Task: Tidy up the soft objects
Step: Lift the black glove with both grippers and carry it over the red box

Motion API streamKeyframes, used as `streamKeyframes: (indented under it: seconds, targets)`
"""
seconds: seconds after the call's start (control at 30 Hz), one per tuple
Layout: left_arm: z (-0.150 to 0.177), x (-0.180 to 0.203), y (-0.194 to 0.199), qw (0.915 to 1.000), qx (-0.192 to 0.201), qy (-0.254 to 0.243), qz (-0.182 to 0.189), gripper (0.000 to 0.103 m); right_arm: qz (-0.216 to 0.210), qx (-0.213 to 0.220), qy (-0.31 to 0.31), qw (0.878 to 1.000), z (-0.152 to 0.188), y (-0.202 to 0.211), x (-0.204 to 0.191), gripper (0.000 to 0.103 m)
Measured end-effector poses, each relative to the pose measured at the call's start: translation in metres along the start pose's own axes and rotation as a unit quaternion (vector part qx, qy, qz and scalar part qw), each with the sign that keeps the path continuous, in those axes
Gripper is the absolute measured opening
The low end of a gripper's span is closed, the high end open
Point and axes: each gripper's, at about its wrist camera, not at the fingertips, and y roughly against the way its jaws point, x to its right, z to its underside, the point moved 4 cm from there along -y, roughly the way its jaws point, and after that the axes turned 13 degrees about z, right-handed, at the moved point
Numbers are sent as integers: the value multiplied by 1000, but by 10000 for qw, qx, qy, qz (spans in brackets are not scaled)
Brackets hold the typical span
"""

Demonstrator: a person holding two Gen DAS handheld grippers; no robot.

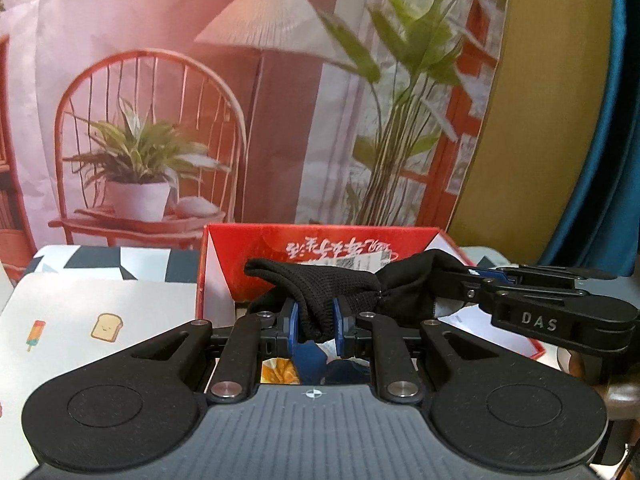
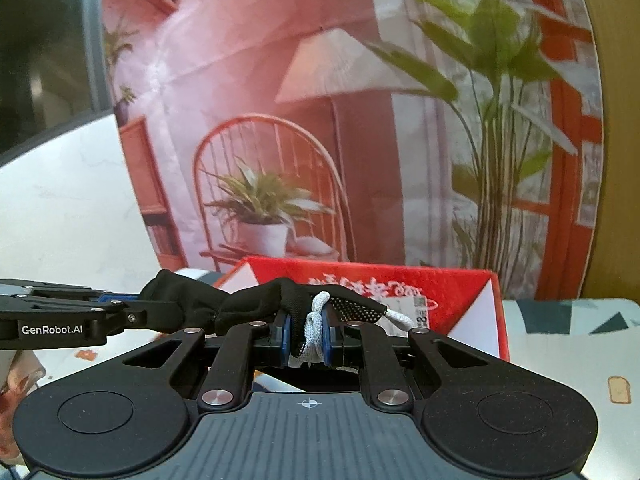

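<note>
At frame centre, a black knit glove [image 1: 320, 280] is being held stretched over the open red box [image 1: 248, 248], clamped at either end by the left gripper [image 1: 316, 322] and right gripper [image 2: 306, 334]. Lowering it inside is judged next; the near box wall is being cleared.

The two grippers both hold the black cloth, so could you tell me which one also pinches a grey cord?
The right gripper: a grey cord sits between its pads with the black cloth. The left gripper clamps cloth only.
</note>
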Motion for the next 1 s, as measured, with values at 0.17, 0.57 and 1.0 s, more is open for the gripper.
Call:
streamKeyframes:
  seconds: [0.17,0.57,1.0]
  targets:
    - [4,-8,-19,9998,-183,50,-80,18,166,-278,61,9995,7,-25,0,14]
    - [12,-15,-30,9996,-223,30,-161,49,585,-729,-155,9955,28,-49,7,14]
    - [12,-11,-19,9995,-171,-56,-253,52,1236,-653,106,9901,26,-63,10,21]
